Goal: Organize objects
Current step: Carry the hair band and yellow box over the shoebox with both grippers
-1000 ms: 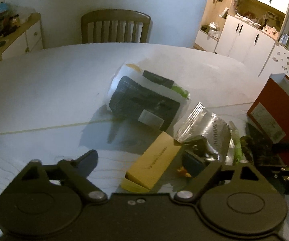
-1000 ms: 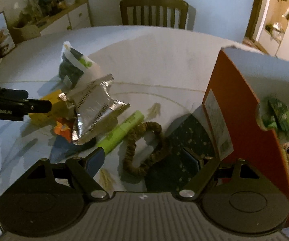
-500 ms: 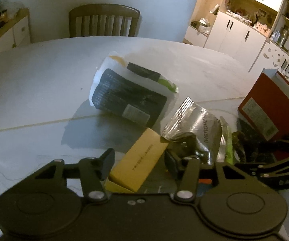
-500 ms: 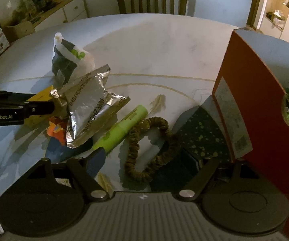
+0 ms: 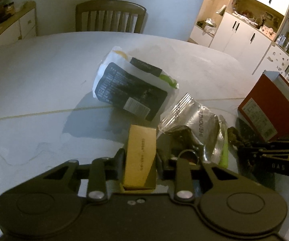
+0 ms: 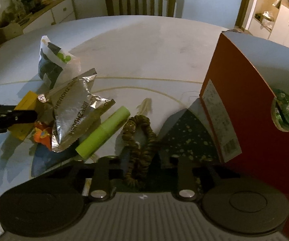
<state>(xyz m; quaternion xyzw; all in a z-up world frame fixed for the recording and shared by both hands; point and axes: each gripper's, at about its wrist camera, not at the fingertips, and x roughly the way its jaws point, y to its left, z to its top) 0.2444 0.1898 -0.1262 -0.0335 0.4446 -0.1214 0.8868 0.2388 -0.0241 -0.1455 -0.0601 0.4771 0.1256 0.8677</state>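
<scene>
My left gripper (image 5: pixel 140 160) is shut on a small yellow box (image 5: pixel 141 152), its fingers pressed on both sides; the box also shows in the right wrist view (image 6: pixel 24 104). My right gripper (image 6: pixel 142 160) is closed around a brown scrunchie (image 6: pixel 139 138) on the table. A silver foil packet (image 5: pixel 194 120) (image 6: pixel 76 108), a green tube (image 6: pixel 104 132), an orange toy (image 6: pixel 41 136) and a white and black bag (image 5: pixel 132 86) (image 6: pixel 53 62) lie between them. A red box (image 6: pixel 245 124) (image 5: pixel 269 110) with items inside stands at the right.
A dark speckled cloth (image 6: pixel 186 140) lies against the red box. A wooden chair (image 5: pixel 110 16) stands behind the round white table (image 5: pixel 43 76). A sideboard (image 6: pixel 33 18) is at the left, white cupboards (image 5: pixel 249 32) at the right.
My left gripper moved onto the yellow box and closed on it. My right gripper moved forward and its fingers closed in around the scrunchie.
</scene>
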